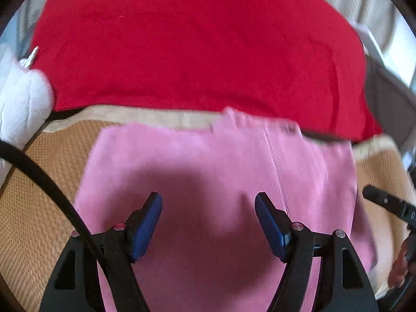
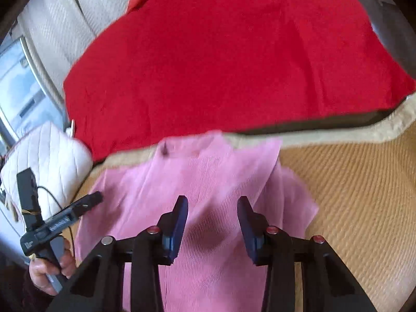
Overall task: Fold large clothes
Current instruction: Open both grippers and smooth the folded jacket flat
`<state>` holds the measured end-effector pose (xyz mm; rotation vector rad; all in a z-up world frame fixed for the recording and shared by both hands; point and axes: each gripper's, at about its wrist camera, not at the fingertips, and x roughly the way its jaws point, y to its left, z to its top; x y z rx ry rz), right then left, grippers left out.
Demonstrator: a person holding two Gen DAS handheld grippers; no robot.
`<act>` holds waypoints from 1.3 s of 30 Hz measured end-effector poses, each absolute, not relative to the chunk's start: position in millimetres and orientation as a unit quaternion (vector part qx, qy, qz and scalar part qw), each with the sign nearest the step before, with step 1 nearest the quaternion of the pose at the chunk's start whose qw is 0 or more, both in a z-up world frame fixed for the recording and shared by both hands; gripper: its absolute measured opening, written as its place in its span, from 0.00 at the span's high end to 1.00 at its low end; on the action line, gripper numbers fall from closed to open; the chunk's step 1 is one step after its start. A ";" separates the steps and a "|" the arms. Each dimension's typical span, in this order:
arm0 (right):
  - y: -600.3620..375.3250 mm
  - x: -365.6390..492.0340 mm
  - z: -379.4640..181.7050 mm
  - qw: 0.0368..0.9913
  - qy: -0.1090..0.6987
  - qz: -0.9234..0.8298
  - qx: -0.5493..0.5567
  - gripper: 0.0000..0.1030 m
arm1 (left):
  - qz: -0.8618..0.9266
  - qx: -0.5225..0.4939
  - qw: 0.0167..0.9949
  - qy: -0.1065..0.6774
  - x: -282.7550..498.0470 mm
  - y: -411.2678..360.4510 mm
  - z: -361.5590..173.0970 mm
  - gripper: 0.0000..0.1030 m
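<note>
On my left wrist view, the left gripper point(image 1: 208, 223) hangs with its jaws apart, holding nothing, above the pink ribbed knit garment point(image 1: 197, 171) spread on the tan woven mat point(image 1: 39, 208). A broad red cloth point(image 1: 197, 46) lies beyond it.

On my right wrist view, the right gripper point(image 2: 212, 223) also has its jaws apart over the pink garment point(image 2: 187, 182); a white quilted cushion point(image 2: 49, 156) sits left.

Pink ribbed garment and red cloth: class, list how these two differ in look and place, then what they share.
1. The pink ribbed garment shows fine ribs; the plain red cloth looks smooth.
2. The pink one lies near, under both open tongs; the red one lies beyond it.
3. The pink one rests on the woven tan mat; the red one covers something raised.
Shared: both are spread out, ungripped.
</note>
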<state>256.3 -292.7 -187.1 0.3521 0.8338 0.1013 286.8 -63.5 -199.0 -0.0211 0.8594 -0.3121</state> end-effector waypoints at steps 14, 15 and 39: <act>-286.1 259.9 -243.5 0.863 0.476 0.024 0.166 0.51 | -0.111 0.054 0.912 0.391 267.3 -83.9 -232.5 0.07; -281.8 261.5 -243.7 0.865 0.476 0.024 0.158 0.50 | -0.111 0.053 0.912 0.391 266.6 -83.5 -230.7 0.07; -278.8 261.2 -248.1 0.878 0.458 0.038 0.131 0.48 | -0.106 -0.024 0.905 0.411 231.8 -51.8 -197.3 0.06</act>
